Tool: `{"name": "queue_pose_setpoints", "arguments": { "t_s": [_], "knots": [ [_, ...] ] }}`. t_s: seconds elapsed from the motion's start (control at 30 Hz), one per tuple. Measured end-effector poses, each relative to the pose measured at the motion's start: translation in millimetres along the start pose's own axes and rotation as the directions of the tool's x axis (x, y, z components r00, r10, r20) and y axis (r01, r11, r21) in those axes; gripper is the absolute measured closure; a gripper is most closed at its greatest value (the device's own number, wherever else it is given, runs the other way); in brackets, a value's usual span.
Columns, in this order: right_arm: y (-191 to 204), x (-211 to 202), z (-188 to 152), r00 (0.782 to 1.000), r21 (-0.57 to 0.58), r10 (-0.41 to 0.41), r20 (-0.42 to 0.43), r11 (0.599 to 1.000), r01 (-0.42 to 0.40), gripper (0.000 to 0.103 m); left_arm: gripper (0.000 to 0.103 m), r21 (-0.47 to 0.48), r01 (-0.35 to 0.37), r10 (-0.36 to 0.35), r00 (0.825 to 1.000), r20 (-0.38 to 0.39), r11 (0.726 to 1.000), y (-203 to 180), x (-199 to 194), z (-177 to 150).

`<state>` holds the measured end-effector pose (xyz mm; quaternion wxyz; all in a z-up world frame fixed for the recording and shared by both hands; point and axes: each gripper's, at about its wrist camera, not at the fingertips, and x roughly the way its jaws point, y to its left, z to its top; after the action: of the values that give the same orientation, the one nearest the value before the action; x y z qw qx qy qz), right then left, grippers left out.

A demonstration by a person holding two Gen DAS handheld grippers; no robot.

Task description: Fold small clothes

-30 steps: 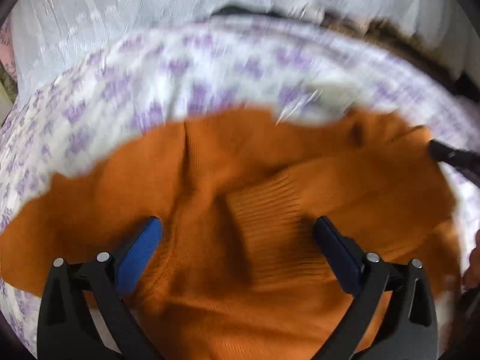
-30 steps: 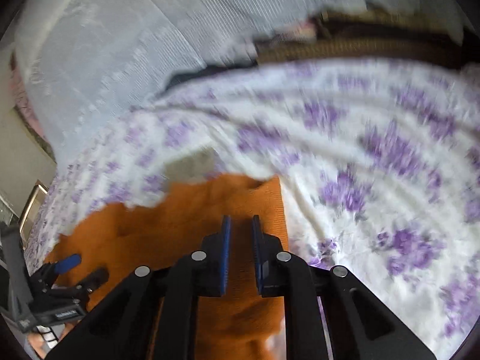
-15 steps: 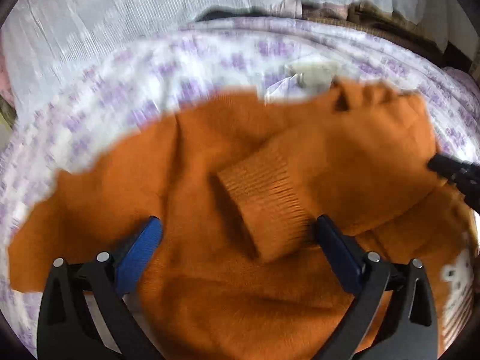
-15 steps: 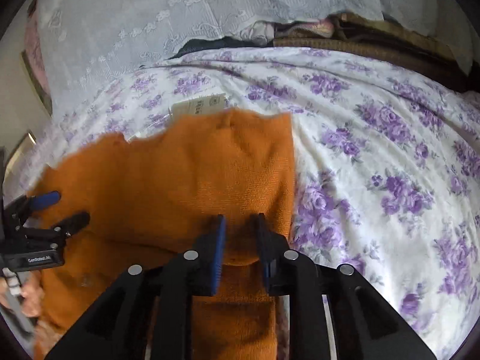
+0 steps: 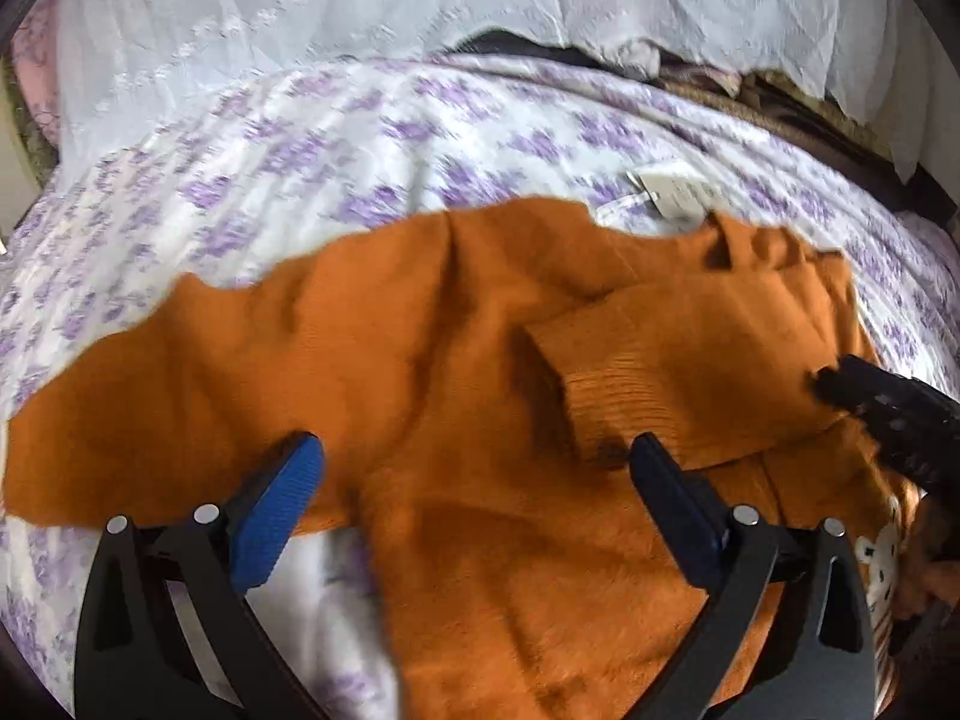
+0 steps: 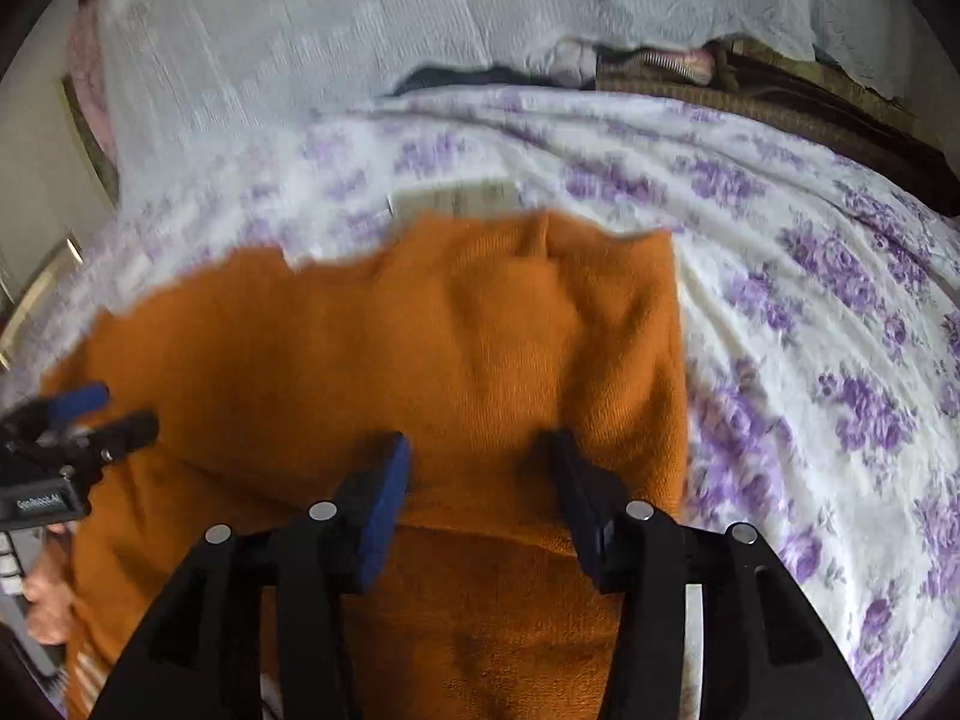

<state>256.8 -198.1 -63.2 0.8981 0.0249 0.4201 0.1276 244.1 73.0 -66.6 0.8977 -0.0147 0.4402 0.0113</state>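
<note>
A: Where's the sweater [image 5: 480, 396]?
B: Spread on the sheet [image 6: 810, 324], under both grippers.
A: Right gripper [image 6: 480, 474]?
B: Its jaws have just been opening; folded sleeve lies between, pads clear.
A: Left gripper [image 5: 474, 480]?
B: Fingers wide apart, empty, above the sweater.

Bed with purple-flowered white sheet [image 6: 810, 300]; white lace curtain [image 6: 360, 18] behind; daylight.
</note>
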Motion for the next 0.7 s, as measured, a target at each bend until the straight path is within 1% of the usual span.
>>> {"name": "queue_pose_setpoints", "arguments": {
  "t_s": [0.07, 0.1, 0.13, 0.17, 0.23, 0.27, 0.33, 0.37, 0.4, 0.43, 0.47, 0.53, 0.6, 0.67, 0.7],
  "knots": [
    [-3, -20, -4, 0.997, 0.021, -0.001, 0.080, 1.000, 0.000, 0.047, 0.004, -0.037, -0.007, 0.007, 1.000, 0.015, 0.999, 16, -15, -4],
    [-5, -30, -7, 0.993, 0.024, -0.001, 0.117, 1.000, -0.002, 0.036, 0.004, -0.061, -0.004, 0.005, 1.000, 0.019, 0.998, 26, -21, -8],
    [-8, -37, -10, 0.990, 0.029, -0.004, 0.138, 1.000, 0.000, 0.029, 0.004, -0.100, 0.006, -0.004, 1.000, 0.023, 0.995, 43, -28, -14],
    [-12, -39, -11, 0.989, 0.044, -0.009, 0.147, 0.999, 0.003, 0.029, 0.004, -0.137, 0.014, -0.010, 1.000, 0.024, 0.991, 58, -33, -20],
    [-25, -39, -13, 0.989, 0.110, -0.013, 0.148, 0.994, -0.004, 0.029, 0.004, -0.206, 0.019, -0.015, 1.000, 0.021, 0.978, 86, -39, -31],
    [-32, -39, -14, 0.990, 0.148, -0.004, 0.141, 0.989, -0.017, 0.029, 0.004, -0.260, 0.021, -0.017, 1.000, 0.019, 0.965, 107, -42, -37],
    [-47, -40, -16, 0.989, 0.232, 0.016, 0.149, 0.971, -0.050, 0.029, 0.004, -0.335, 0.021, -0.017, 1.000, 0.014, 0.942, 135, -43, -44],
    [-52, -42, -17, 0.987, 0.261, 0.022, 0.158, 0.963, -0.063, 0.029, 0.004, -0.393, 0.011, -0.008, 1.000, 0.009, 0.919, 153, -43, -47],
    [-56, -44, -19, 0.985, 0.282, 0.028, 0.167, 0.957, -0.075, 0.029, 0.004, -0.424, 0.009, -0.007, 1.000, 0.006, 0.906, 163, -42, -48],
    [-58, -48, -22, 0.983, 0.296, 0.032, 0.178, 0.952, -0.084, 0.029, 0.004, -0.475, 0.009, -0.012, 1.000, -0.002, 0.880, 176, -38, -50],
    [-59, -51, -25, 0.982, 0.303, 0.031, 0.188, 0.949, -0.088, 0.029, 0.004, -0.509, 0.020, -0.028, 1.000, -0.009, 0.861, 185, -33, -52],
    [-58, -56, -32, 0.979, 0.313, 0.037, 0.199, 0.945, -0.099, 0.029, 0.004, -0.558, 0.046, -0.066, 0.998, -0.016, 0.829, 199, -24, -52],
    [-59, -58, -37, 0.980, 0.326, 0.039, 0.197, 0.940, -0.103, 0.029, 0.004, -0.583, 0.063, -0.075, 0.997, 0.004, 0.810, 207, -22, -49],
    [-62, -58, -39, 0.980, 0.343, 0.042, 0.196, 0.933, -0.109, 0.029, 0.004, -0.624, 0.094, -0.091, 0.995, 0.037, 0.776, 219, -23, -49],
    [-64, -58, -41, 0.979, 0.355, 0.045, 0.198, 0.928, -0.114, 0.029, 0.004, -0.648, 0.113, -0.102, 0.993, 0.053, 0.753, 225, -23, -50]
  ]
}}
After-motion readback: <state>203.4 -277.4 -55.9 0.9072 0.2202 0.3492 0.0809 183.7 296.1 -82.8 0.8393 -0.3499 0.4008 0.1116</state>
